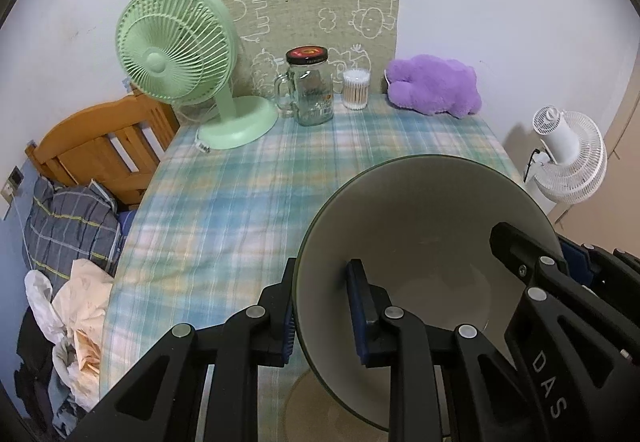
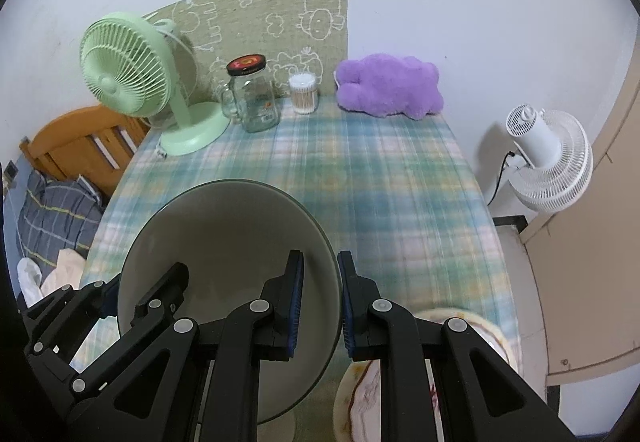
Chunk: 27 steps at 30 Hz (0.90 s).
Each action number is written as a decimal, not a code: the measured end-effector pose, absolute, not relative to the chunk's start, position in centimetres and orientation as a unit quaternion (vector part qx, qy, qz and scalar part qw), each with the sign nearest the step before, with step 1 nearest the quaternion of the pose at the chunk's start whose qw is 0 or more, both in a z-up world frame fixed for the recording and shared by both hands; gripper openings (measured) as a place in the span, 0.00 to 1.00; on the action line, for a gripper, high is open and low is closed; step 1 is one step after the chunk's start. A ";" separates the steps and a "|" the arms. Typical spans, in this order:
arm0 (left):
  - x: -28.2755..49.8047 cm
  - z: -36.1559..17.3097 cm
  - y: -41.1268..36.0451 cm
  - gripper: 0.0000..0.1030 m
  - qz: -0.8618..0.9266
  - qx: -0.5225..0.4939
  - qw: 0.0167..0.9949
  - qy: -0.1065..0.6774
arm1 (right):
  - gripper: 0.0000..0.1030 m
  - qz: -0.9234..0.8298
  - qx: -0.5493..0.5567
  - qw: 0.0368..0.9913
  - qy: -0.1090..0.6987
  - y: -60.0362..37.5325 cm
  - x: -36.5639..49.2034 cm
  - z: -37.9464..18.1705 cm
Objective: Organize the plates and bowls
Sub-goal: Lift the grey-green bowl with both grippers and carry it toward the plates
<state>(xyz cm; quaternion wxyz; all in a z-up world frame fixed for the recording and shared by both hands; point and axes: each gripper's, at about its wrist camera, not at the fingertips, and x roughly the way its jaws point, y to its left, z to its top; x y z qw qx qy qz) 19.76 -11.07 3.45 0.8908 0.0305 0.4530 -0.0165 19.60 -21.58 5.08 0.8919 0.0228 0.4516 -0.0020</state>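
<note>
A grey-green bowl (image 1: 420,226) with a pale inside is held tilted above the checked tablecloth (image 1: 240,181). My left gripper (image 1: 322,310) is shut on its left rim, one finger inside and one outside. My right gripper (image 2: 320,306) is shut on the bowl's (image 2: 224,242) right rim the same way; it shows at the right of the left wrist view (image 1: 536,274). A patterned plate (image 2: 492,338) lies on the table under the right gripper. A pale plate edge (image 1: 304,398) shows under the bowl.
At the table's back stand a green fan (image 1: 180,53), a glass jar mug (image 1: 308,85), a cotton swab tub (image 1: 355,89) and a purple plush toy (image 1: 436,85). A wooden chair (image 1: 100,145) and clothes lie left. A white fan (image 2: 548,157) stands right.
</note>
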 end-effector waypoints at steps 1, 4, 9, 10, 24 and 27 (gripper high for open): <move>19.4 3.3 -10.9 0.20 -0.017 0.029 0.891 0.453 | 0.20 -0.004 0.024 0.892 0.452 -21.3 19.0 4.9; 18.2 2.5 -10.2 0.20 -0.022 0.029 0.889 0.457 | 0.20 -0.008 0.025 0.889 0.457 -20.5 17.8 4.3; 16.5 0.8 -9.4 0.21 -0.027 0.030 0.882 0.470 | 0.20 -0.016 0.023 0.881 0.473 -19.7 15.9 2.6; 16.2 0.3 -9.3 0.21 -0.031 0.031 0.880 0.472 | 0.20 -0.017 0.023 0.880 0.475 -19.5 15.6 2.3; 14.7 -3.1 -8.3 0.21 -0.036 0.021 0.858 0.512 | 0.20 -0.027 0.014 0.855 0.518 -18.4 13.8 -1.1; 14.5 -3.6 -8.2 0.21 -0.036 0.020 0.854 0.519 | 0.20 -0.028 0.013 0.851 0.524 -18.3 13.7 -1.6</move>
